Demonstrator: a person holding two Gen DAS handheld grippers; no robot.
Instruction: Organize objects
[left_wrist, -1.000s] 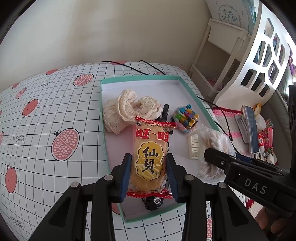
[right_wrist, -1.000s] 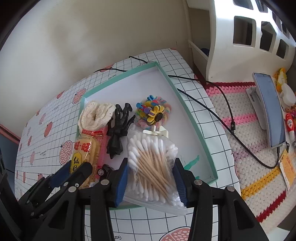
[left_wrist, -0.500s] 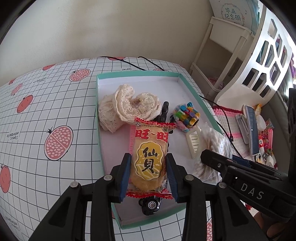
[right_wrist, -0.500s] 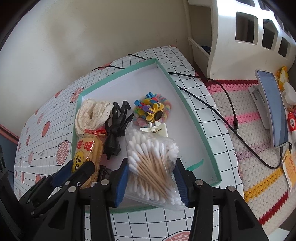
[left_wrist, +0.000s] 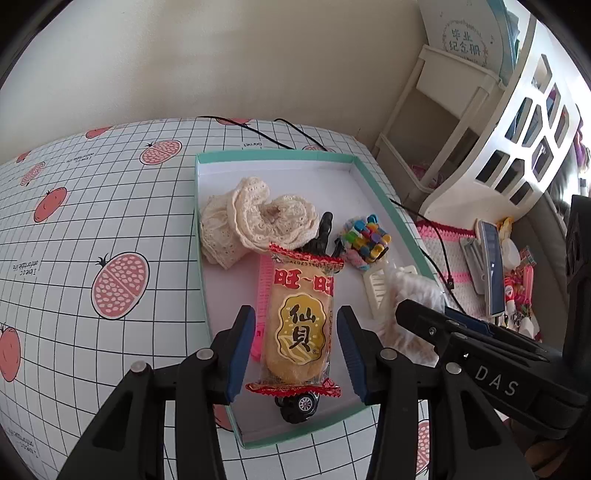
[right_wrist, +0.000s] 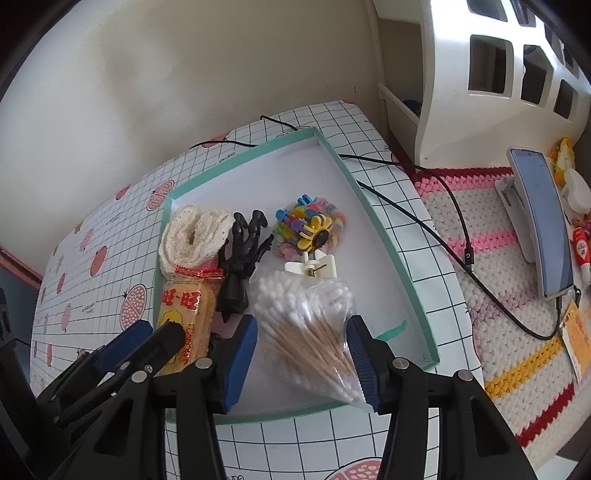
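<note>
A teal-rimmed white tray (left_wrist: 273, 155) lies on the fruit-print tablecloth. In it rests a yellow and red rice-cracker packet (left_wrist: 301, 325), lying over a pink strip (left_wrist: 260, 295) and a toy car (left_wrist: 299, 406). My left gripper (left_wrist: 295, 317) straddles the packet, jaws opening, a small gap at each pad. A clear bag of cotton swabs (right_wrist: 303, 325) lies in the tray (right_wrist: 388, 258) between the pads of my right gripper (right_wrist: 303, 326), whose jaws are opening; the left pad stands clear of the bag. The two grippers sit side by side.
Further back in the tray are a cream lace cloth (left_wrist: 255, 218), a black toy hand (right_wrist: 240, 266), colourful clips (right_wrist: 306, 229) and a white clip (right_wrist: 314, 267). To the right run black cables (right_wrist: 424, 218) over a crocheted mat (right_wrist: 498, 258), with a phone on a stand (right_wrist: 543, 221) and a white shelf (right_wrist: 480, 74).
Both pairs of jaws have widened. The left pads have come off the cracker packet, and the swab bag has spread out between the right pads.
</note>
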